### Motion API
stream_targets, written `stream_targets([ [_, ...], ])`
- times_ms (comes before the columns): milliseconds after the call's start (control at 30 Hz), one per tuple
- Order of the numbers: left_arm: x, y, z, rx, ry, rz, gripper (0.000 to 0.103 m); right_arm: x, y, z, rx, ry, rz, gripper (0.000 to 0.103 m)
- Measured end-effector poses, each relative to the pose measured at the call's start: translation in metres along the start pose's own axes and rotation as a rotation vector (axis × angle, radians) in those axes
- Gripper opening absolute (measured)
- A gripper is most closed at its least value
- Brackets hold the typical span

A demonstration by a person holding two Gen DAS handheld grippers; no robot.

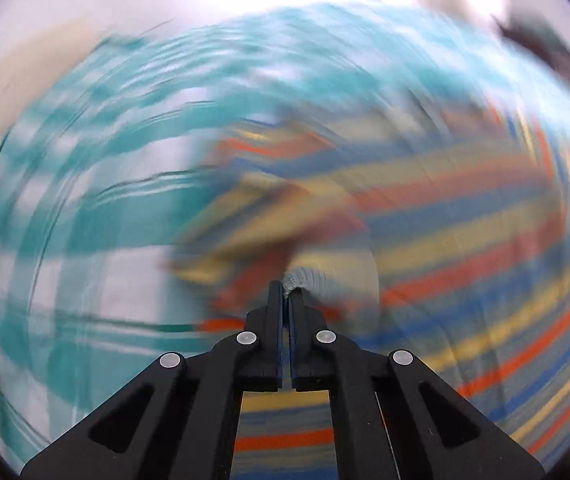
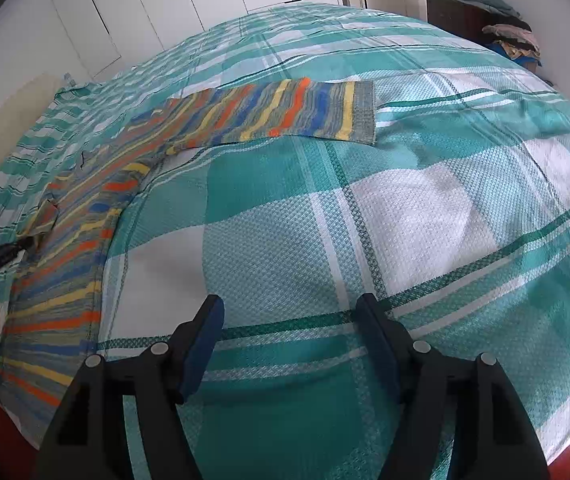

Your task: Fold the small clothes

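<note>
Left gripper [image 1: 288, 294] is clamped tight, jaws pressed together on a grey ribbed edge of the striped sweater [image 1: 465, 216], and the whole left wrist view is smeared with motion blur, so finer detail of the fold is impossible to read. Stripes of orange, yellow and blue fill that view from 2 o'clock round to 6 o'clock, with the teal-and-white checked bedspread [image 1: 85, 208] taking everything from 7 to 11 o'clock.

Over on the other side, the right gripper [image 2: 291, 320] is released, fingers spread wide with nothing between them, poised over bare bedspread [image 2: 425, 208] at 6 o'clock of its own view. The sweater [image 2: 85, 240] lies flat on the bed at 9 o'clock, just beside that gripper but not touching it. One sleeve [image 2: 285, 110] stretches out toward 12 o'clock, its grey cuff [image 2: 364, 112] lying flat at the end. At the far 9 o'clock edge the left gripper [image 2: 25, 243] shows pinching the sweater near its collar. A pile of clothes [image 2: 513, 38] sits on dark furniture [image 2: 449, 12] at 1 o'clock, well apart from the action.
</note>
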State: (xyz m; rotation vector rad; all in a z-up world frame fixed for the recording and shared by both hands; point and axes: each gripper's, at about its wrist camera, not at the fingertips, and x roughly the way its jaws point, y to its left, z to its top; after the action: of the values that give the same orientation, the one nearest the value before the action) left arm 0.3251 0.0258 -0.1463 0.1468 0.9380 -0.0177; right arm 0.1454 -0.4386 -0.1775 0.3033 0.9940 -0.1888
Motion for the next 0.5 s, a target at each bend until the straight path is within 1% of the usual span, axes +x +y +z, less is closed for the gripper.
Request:
stream_targets([
  [67, -0.010, 0.061, 0.006, -0.185, -0.004, 0.002, 0.000, 0.001, 0.002, 0.000, -0.010, 0.003, -0.009, 0.070],
  [100, -0.011, 0.094, 0.005, -0.271, 0.006, 0.017, 0.000, 0.002, 0.003, -0.001, -0.014, 0.004, -0.012, 0.070],
  [133, -0.011, 0.119, 0.002, -0.332, 0.020, 0.038, 0.000, 0.003, 0.004, -0.001, -0.018, 0.006, -0.014, 0.072],
  [167, -0.006, 0.149, -0.004, -0.387, 0.045, 0.077, 0.000, 0.004, 0.006, -0.001, -0.023, 0.007, -0.020, 0.073],
  [200, -0.001, 0.165, -0.009, -0.412, 0.066, 0.103, 0.000, 0.005, 0.007, -0.001, -0.028, 0.008, -0.026, 0.074],
  [267, 0.010, 0.193, -0.025, -0.462, 0.124, 0.137, 0.000, 0.007, 0.010, -0.002, -0.040, 0.009, -0.039, 0.077],
  [333, 0.018, 0.207, -0.035, -0.504, 0.153, 0.133, 0.000, 0.009, 0.012, -0.002, -0.045, 0.009, -0.047, 0.078],
  [400, 0.023, 0.212, -0.042, -0.544, 0.158, 0.111, 0.000, 0.011, 0.014, -0.002, -0.051, 0.009, -0.057, 0.079],
  [500, 0.022, 0.223, -0.037, -0.597, 0.132, 0.104, 0.000, 0.013, 0.016, -0.003, -0.061, 0.013, -0.071, 0.080],
])
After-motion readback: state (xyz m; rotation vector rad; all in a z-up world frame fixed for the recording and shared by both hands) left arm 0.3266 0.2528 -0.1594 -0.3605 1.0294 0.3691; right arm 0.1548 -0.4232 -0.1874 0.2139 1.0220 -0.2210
